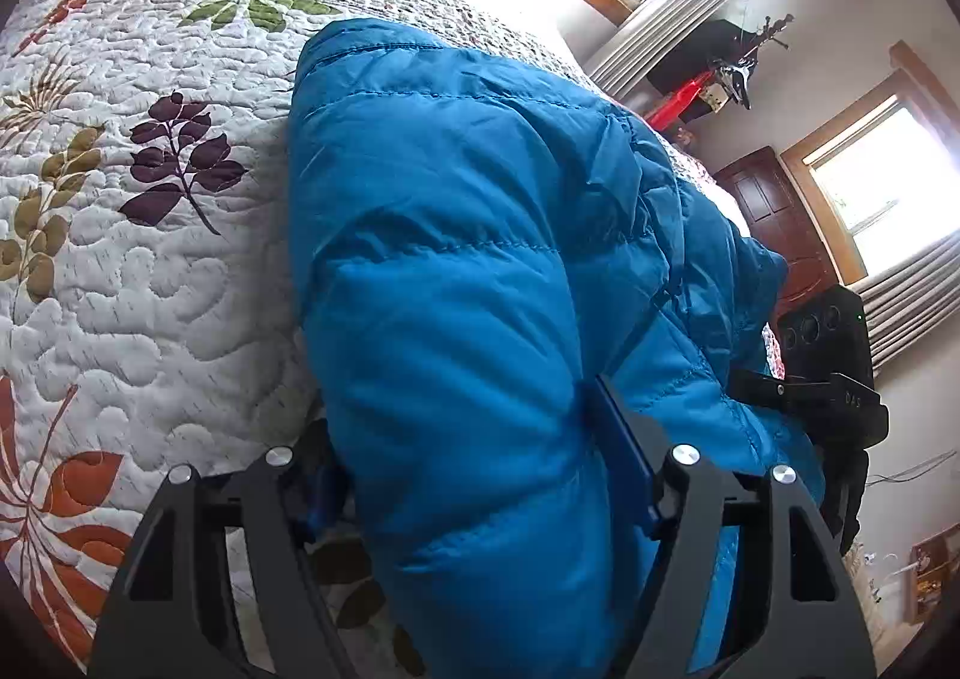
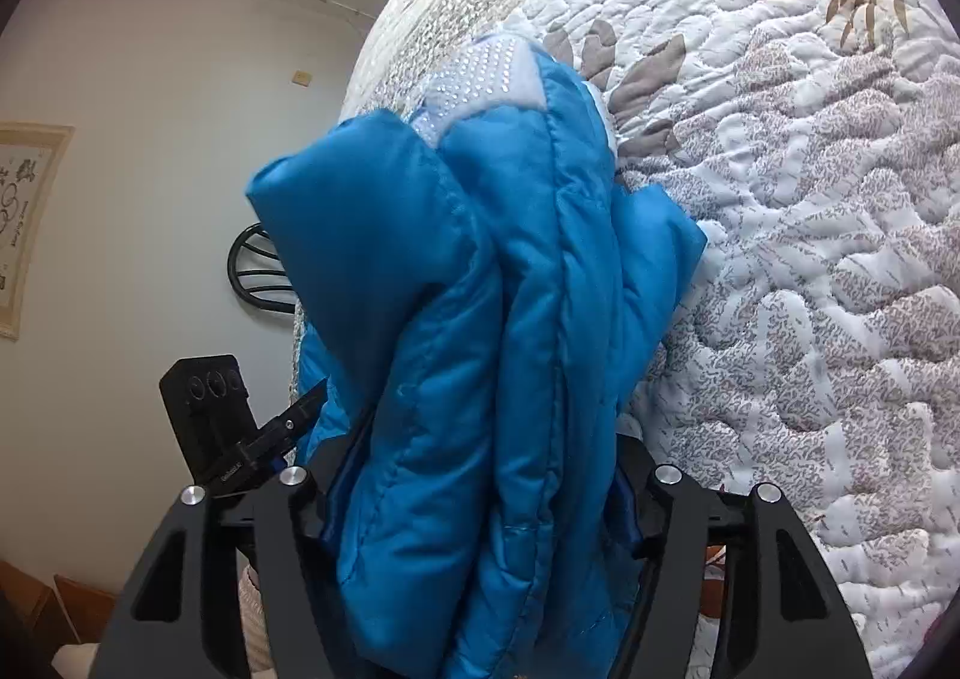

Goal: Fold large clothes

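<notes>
- Jacket (image 1: 480, 259): a blue quilted puffer, lying bunched and doubled over on the bed (image 1: 150, 289), which is covered by a white quilt printed with leaves.
- In the left wrist view its padded bulk runs from between the fingers away across the quilt, the stitched channels crossing it in rows.
- In the right wrist view the jacket is gathered in several thick folds, and a white panel (image 2: 498, 72) studded with small shiny dots shows at its far end (this looks like a lining or collar part; I cannot tell which).
- Left claw (image 1: 468, 439): its 2 jaws stand wide apart with the jacket's edge filling the gap. The blue pad (image 1: 624, 439) on 1 finger lies against the fabric, which bulges to both sides of it. Whether the pads squeeze the cloth or merely touch it, I cannot tell.
- Right claw (image 2: 480, 469): also wide apart, with the folded jacket packed between the fingers. The fabric comes up beside both pads (image 2: 627, 505); again I cannot tell if it is pinched.
- The 2 claws are near each other, each showing at the edge of the other's view.
- Beyond the bed are a window (image 1: 870, 187) and a dark wooden door (image 1: 774, 205).
</notes>
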A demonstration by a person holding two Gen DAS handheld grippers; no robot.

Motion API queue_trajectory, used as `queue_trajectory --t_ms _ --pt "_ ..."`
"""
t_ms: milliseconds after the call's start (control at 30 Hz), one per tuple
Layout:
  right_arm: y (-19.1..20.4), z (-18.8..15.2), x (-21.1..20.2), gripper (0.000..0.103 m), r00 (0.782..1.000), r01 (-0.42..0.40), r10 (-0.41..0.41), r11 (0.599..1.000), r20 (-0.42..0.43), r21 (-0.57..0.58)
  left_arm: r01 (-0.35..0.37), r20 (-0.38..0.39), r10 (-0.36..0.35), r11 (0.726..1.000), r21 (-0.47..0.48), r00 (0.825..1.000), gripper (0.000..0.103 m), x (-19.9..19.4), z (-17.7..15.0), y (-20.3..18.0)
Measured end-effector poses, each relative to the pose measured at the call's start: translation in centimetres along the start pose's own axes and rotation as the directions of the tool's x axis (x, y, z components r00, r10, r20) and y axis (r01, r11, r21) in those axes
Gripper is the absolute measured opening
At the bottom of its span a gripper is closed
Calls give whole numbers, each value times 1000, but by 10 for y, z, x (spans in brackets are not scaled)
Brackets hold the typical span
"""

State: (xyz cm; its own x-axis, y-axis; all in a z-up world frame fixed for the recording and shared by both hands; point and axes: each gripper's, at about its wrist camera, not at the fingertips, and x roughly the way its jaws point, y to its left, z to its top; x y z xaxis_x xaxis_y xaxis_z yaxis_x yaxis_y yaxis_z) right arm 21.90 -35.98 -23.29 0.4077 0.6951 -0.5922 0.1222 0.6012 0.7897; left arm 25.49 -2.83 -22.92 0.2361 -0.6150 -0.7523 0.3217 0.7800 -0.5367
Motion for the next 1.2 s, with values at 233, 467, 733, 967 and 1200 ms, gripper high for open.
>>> queue_trajectory --t_ms 233,467,733,967,1200 --pt "90 -10 -50 70 887 460 -426 854 179 -244 -231 51 229 972 37 972 71 -62 8 -25" --pt "173 -58 -45 33 882 464 -433 726 187 -507 -271 140 258 959 82 956 71 -107 -11 -71" --pt "115 -68 2 14 832 524 -547 724 89 -448 -266 78 257 953 145 963 67 -61 -53 -89" --pt "67 -75 16 8 850 507 -524 790 48 -345 -341 85 330 915 214 940 70 -35 -73 -86" --pt "53 -77 16 8 868 485 -494 816 58 -314 -364 112 347 904 227 931 72 -28 -78 -84"
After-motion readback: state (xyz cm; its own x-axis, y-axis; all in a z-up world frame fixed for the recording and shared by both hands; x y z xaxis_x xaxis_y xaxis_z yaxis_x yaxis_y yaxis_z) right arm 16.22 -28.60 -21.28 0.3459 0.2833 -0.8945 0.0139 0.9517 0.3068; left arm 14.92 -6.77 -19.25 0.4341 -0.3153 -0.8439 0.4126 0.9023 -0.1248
